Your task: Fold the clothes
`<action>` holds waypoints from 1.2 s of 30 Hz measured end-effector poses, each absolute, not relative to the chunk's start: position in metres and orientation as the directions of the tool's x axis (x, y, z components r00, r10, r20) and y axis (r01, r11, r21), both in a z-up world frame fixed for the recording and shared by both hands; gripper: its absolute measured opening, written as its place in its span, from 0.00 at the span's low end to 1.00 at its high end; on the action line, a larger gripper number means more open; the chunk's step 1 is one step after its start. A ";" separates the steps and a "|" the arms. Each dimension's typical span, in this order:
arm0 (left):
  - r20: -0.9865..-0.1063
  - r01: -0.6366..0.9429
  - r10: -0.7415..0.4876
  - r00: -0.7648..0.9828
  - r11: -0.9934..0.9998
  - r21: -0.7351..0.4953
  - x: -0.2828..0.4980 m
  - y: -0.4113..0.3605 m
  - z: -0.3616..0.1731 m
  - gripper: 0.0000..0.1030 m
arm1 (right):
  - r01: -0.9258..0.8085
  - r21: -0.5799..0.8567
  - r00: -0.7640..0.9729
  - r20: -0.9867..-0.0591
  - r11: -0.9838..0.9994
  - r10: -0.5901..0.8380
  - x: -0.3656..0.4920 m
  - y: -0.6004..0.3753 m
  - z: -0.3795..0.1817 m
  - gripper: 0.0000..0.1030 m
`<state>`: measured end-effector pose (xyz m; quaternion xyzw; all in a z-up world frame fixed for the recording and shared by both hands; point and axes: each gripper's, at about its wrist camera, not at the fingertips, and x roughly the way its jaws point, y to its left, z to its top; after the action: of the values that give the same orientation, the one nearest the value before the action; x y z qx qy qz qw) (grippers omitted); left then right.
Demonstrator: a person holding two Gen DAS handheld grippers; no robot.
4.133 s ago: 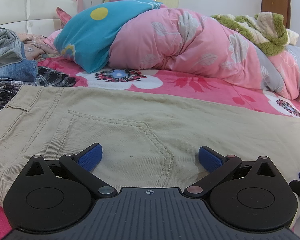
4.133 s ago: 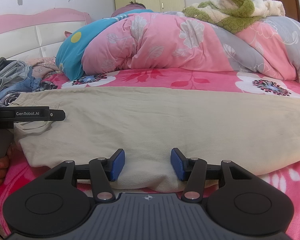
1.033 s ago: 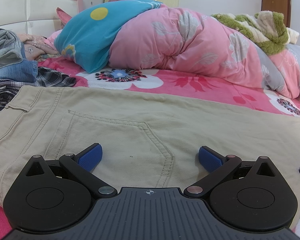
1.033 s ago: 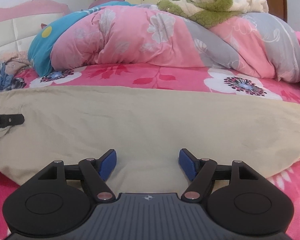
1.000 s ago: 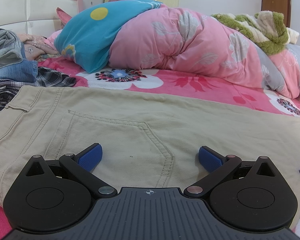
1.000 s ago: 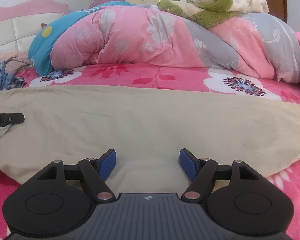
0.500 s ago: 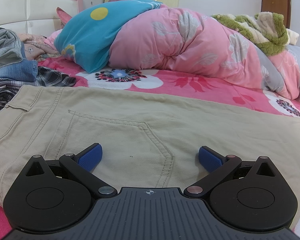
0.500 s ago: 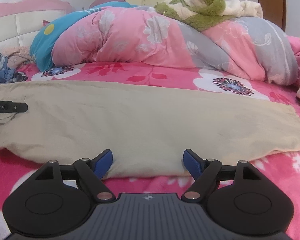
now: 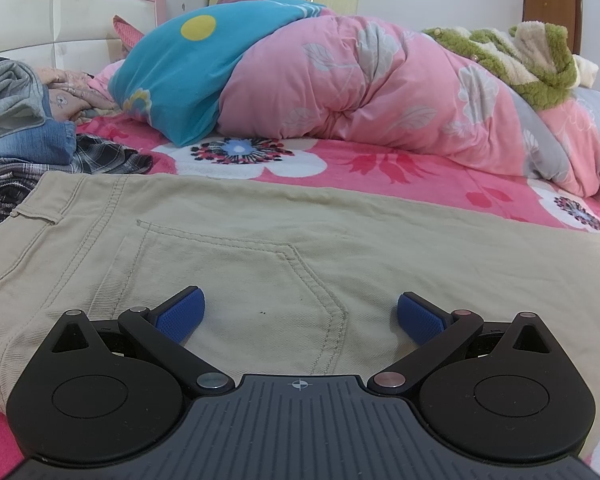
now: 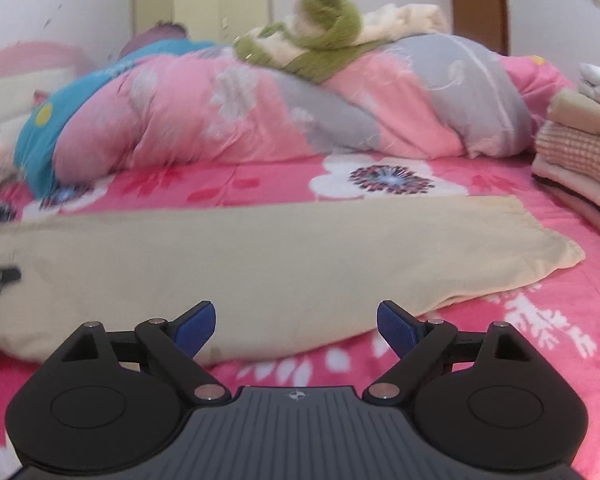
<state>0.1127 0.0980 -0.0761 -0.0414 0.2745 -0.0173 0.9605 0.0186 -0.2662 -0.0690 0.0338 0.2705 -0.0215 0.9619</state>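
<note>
Beige trousers (image 9: 260, 240) lie flat across the pink flowered bed, waistband to the left, back pocket up. My left gripper (image 9: 300, 314) stands open just over the pocket, nothing between its blue pads. In the right wrist view the trouser legs (image 10: 260, 256) stretch to a hem at the right. My right gripper (image 10: 296, 320) hovers at the near edge of the legs; its jaws are opening and nothing is between them. A black tip of the left gripper (image 10: 0, 275) shows at that view's left edge.
A rolled pink and blue duvet (image 9: 340, 88) with a green fleece (image 10: 320, 28) on top fills the back of the bed. Unfolded clothes (image 9: 20, 132) are heaped at the left. A stack of folded clothes (image 10: 580, 148) stands at the right. A person lies behind the duvet.
My right gripper has drawn back and swung to the right along the trouser legs, its jaws widening; the hem and the folded stack have come into view. The left gripper has not moved.
</note>
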 end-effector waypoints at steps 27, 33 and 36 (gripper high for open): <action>-0.529 0.003 -0.037 0.848 0.998 -0.065 0.113 0.094 -0.079 1.00 | 0.044 0.011 0.799 -0.601 0.999 -0.028 0.077 -0.286 -0.086 0.27; -0.525 0.003 -0.039 0.850 0.998 -0.068 0.114 0.095 -0.080 1.00 | 0.205 -0.036 0.779 -0.599 0.978 -0.185 0.096 -0.364 -0.092 0.26; -0.524 0.003 -0.039 0.851 0.998 -0.069 0.114 0.095 -0.080 1.00 | 0.264 -0.044 0.761 -0.604 0.964 -0.236 0.107 -0.402 -0.097 0.26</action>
<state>0.1135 0.0949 -0.0804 -0.0326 0.2731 -0.0111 0.9614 0.1070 -0.4019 -0.0967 0.0219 0.3189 -0.1333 0.9381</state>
